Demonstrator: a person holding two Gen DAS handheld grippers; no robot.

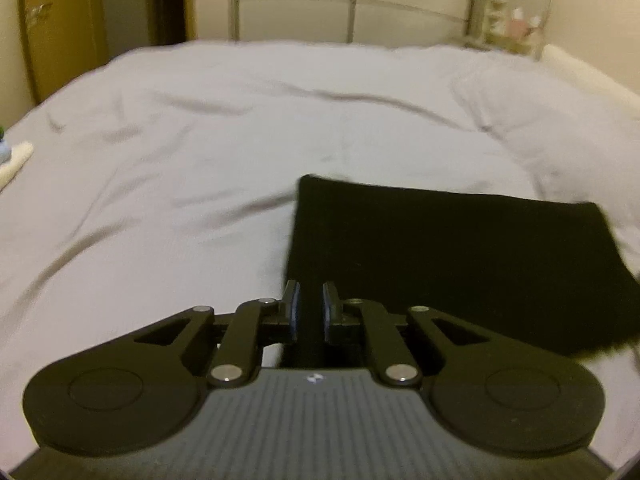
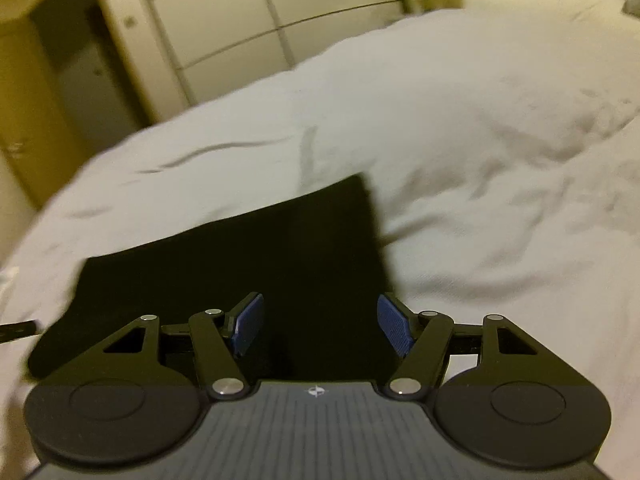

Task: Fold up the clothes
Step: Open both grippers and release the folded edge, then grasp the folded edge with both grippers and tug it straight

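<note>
The flat, folded black fabric garment (image 1: 460, 264) lies on the white bedsheet (image 1: 180, 140), its long axis across both views. The left gripper (image 1: 310, 310), clenched on nothing, sits at its left edge; the right gripper (image 2: 320, 326), released, hovers over its right end.

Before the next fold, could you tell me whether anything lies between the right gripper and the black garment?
Nothing visible does. The right gripper, jaws apart and empty, sits directly over the near part of the folded black garment, which lies on the white bedsheet.
</note>
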